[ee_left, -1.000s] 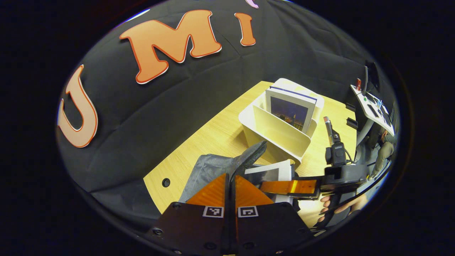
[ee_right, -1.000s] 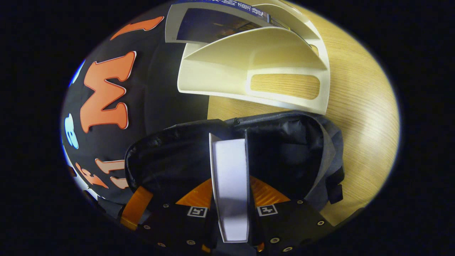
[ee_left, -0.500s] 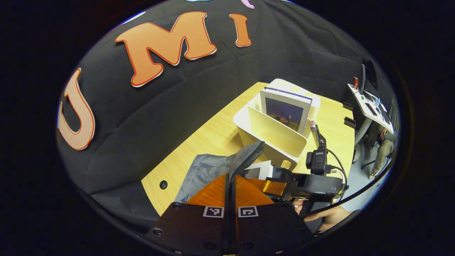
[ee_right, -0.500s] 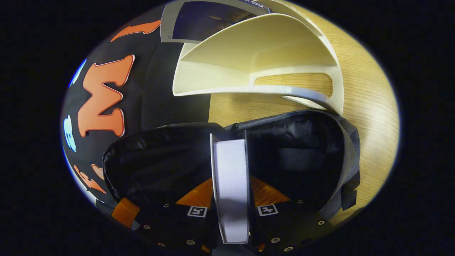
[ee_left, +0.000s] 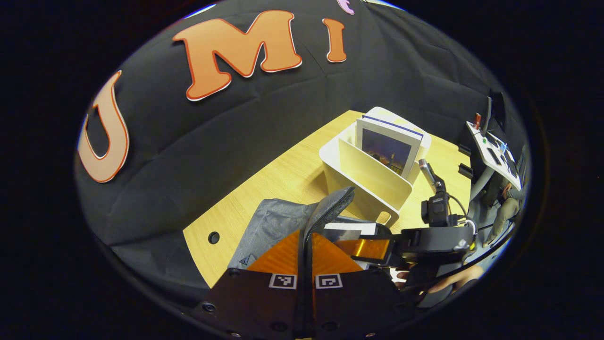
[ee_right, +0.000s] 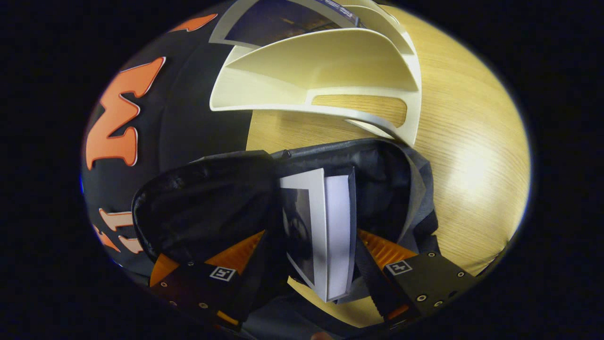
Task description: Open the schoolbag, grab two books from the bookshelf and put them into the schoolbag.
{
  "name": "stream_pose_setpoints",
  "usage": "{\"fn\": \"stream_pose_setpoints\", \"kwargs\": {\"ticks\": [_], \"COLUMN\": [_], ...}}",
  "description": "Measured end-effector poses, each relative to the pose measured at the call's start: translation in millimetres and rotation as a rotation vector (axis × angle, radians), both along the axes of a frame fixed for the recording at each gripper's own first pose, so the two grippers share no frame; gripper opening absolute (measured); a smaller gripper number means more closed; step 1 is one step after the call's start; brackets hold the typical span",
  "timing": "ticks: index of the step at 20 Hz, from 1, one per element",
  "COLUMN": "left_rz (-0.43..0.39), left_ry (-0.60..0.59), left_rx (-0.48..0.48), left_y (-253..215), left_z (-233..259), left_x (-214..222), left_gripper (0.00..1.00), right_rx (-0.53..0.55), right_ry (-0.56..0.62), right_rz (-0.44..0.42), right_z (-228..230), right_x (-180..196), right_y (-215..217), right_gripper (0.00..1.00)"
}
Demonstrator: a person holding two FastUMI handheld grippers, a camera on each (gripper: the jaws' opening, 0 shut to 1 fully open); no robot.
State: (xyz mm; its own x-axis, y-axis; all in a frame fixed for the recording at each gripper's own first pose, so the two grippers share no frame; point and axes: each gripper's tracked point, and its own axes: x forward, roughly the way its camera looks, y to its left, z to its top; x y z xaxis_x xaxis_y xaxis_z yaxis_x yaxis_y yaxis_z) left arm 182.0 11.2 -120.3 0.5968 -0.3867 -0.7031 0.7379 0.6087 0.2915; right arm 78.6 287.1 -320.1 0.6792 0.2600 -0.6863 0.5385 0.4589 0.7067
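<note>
- The left gripper [ee_left: 306, 245] is pinching the bag [ee_left: 276, 224] rim, fingers clenched on the fabric, holding the mouth open beside the shelf [ee_left: 373, 177].
- The right gripper [ee_right: 311, 269] is standing spread wide; its book [ee_right: 325, 231] is sitting loose in the bag mouth.
- A second book [ee_left: 388, 150] is waiting in the shelf.
- Risk: the freed book may be leaning on the rim and tip out if the left pinch slackens.

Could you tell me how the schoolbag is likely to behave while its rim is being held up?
The schoolbag looks floppy: its thin fabric wrinkles and sags around the mouth. The rim probably collapses if the left gripper, shut on the flap, lets go. It seems light, so the book dropping in may shift it.
</note>
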Motion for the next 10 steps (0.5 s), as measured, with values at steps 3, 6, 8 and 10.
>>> {"fn": "stream_pose_setpoints", "kwargs": {"ticks": [3,6,8,10], "left_rz": [0.017,0.032,0.035,0.029], "left_ry": [0.015,0.043,0.057,0.052], "left_rx": [-0.025,-0.034,-0.055,-0.052], "left_y": [7.9,16.6,18.5,18.9], "left_z": [-3.0,-13.3,-17.1,-20.9], "left_x": [-2.9,-11.3,-19.6,-23.9], "left_gripper": [0.01,0.0,0.01,0.01], "right_rx": [-0.052,-0.058,-0.119,-0.181], "right_ry": [0.008,-0.018,-0.033,-0.046], "right_rz": [0.023,-0.001,0.004,0.01], "right_z": [11.7,31.6,42.4,53.7], "right_x": [-13.9,-22.9,-31.4,-40.4], "right_y": [-7.6,-22.7,-40.2,-59.8], "right_gripper": [0.99,0.99,0.99,0.98]}}
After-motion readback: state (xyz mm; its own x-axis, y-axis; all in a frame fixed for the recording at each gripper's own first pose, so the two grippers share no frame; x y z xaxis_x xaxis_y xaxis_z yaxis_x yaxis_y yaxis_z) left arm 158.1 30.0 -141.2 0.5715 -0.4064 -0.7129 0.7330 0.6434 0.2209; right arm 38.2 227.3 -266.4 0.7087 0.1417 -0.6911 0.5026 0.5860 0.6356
